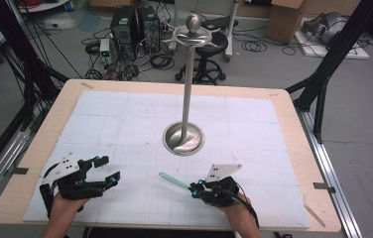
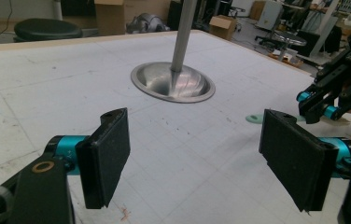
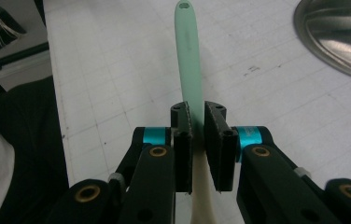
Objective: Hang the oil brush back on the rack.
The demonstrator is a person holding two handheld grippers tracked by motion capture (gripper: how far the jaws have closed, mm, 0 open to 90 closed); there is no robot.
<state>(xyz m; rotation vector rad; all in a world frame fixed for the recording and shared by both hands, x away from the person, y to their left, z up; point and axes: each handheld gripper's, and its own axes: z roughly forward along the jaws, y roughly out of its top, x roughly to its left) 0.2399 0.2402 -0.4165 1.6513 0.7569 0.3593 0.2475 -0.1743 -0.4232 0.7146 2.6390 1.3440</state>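
Workshop floor behind the bench: grey, strewn with looped cables, two black computer towers [image 1: 135, 25], a black stool [image 1: 208, 54] and cardboard boxes [image 1: 284, 17] at the back.

Table [image 1: 303, 163]: light wood rim, rounded corners, covered almost edge to edge by a white gridded mat [image 1: 125, 114].

Metal stand [image 1: 188, 84]: tall polished pole rising from a round dished base [image 2: 172, 83] at the middle of the mat, topped by a ball and curved arms.

Left gripper [image 1: 106, 171]: held in the person's left hand [image 1: 64, 203] at the near left of the mat; jaws spread wide, black pads [image 2: 110, 156] well apart, nothing between them, bare mat showing in the gap.

Right gripper [image 1: 193, 188]: held in the person's right hand [image 1: 236, 206] at the near right of the mat; jaws drawn close together and clamped on a slim utensil.

Utensil [image 3: 188, 56]: mint-green handle with a small hole at its tip, reaching out from the right gripper's jaws toward the left and slightly away; a cream-coloured part runs back beneath the jaws. Handle tip lies near the stand's base, apart from it. Whether the tip touches the mat cannot be told.
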